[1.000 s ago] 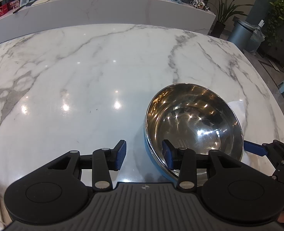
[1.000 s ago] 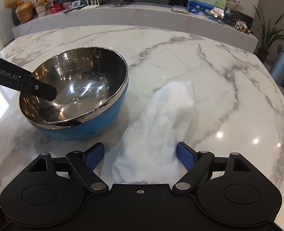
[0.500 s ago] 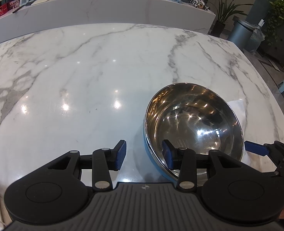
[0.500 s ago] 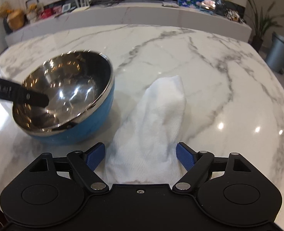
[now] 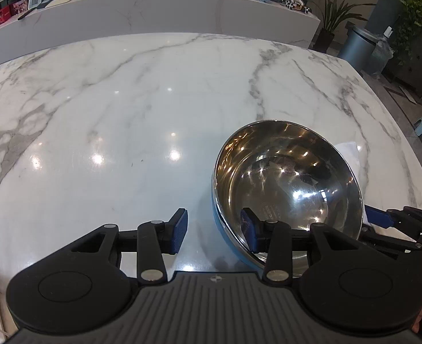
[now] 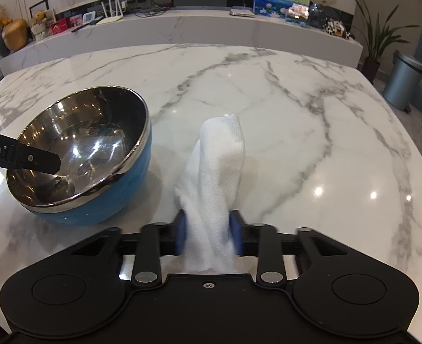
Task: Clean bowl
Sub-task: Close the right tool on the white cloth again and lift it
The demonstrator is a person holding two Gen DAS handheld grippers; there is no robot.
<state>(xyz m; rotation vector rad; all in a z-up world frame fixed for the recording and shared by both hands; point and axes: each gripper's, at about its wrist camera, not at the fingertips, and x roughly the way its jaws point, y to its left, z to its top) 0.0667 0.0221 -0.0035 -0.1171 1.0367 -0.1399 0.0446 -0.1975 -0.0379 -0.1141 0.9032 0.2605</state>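
Observation:
A steel bowl (image 5: 288, 189) with a blue outside sits tilted on the marble table; it also shows in the right wrist view (image 6: 79, 154). My left gripper (image 5: 213, 229) is open, its right finger inside the bowl and its left finger outside, astride the near rim. That finger shows as a black bar (image 6: 21, 157) in the right wrist view. My right gripper (image 6: 209, 235) is shut on a white cloth (image 6: 216, 177), which stands bunched up between the pads, to the right of the bowl. The right gripper also shows at the left wrist view's right edge (image 5: 394, 223).
The marble table (image 6: 296, 120) stretches far and right of the bowl. A long marble counter (image 6: 182, 28) with pictures, a router and ornaments runs behind it. A bin (image 6: 400, 83) and plants stand off the table's right side.
My right gripper has closed on the white cloth, which was lying flat and now stands bunched and lifted. The left gripper has stayed astride the bowl's rim.

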